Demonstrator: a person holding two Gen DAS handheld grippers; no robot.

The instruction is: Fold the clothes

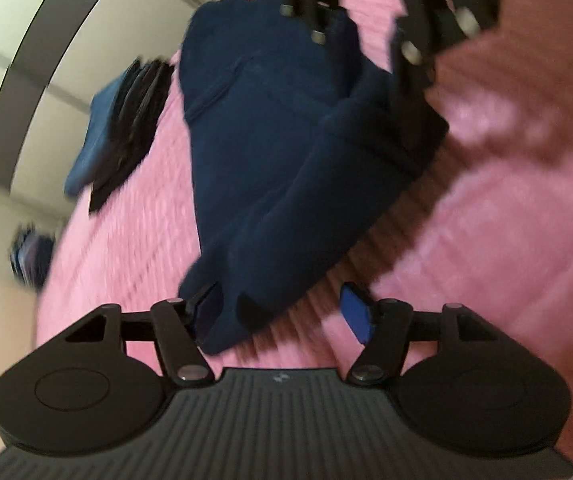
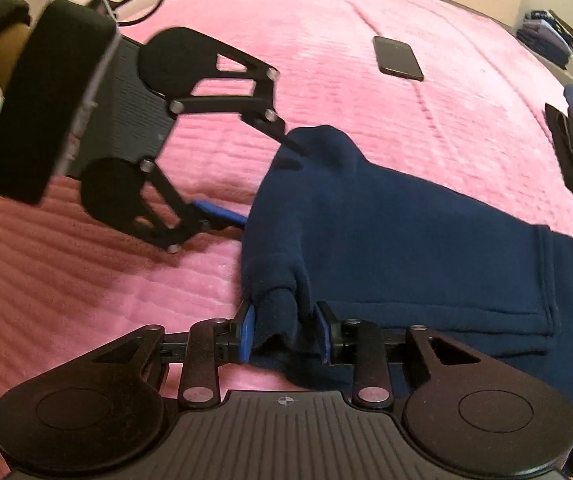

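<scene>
While the navy sweatshirt point(image 2: 386, 240) lies on the pink bedspread point(image 2: 326, 40), its long axis running from 8 to 3 o'clock, the right gripper point(image 2: 285, 330) pinches its corner and the left gripper point(image 2: 270, 184) spreads wide around another.

I'm looking across a ribbed pink plush bedspread point(image 2: 326, 32) covering the bed, cream-coloured plain walls point(image 1: 86, 32) standing behind it.

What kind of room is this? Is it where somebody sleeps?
Probably a bedroom. A wide pink bedspread covers what looks like a bed, a phone lies on it, and folded clothes are stacked beside it.
</scene>
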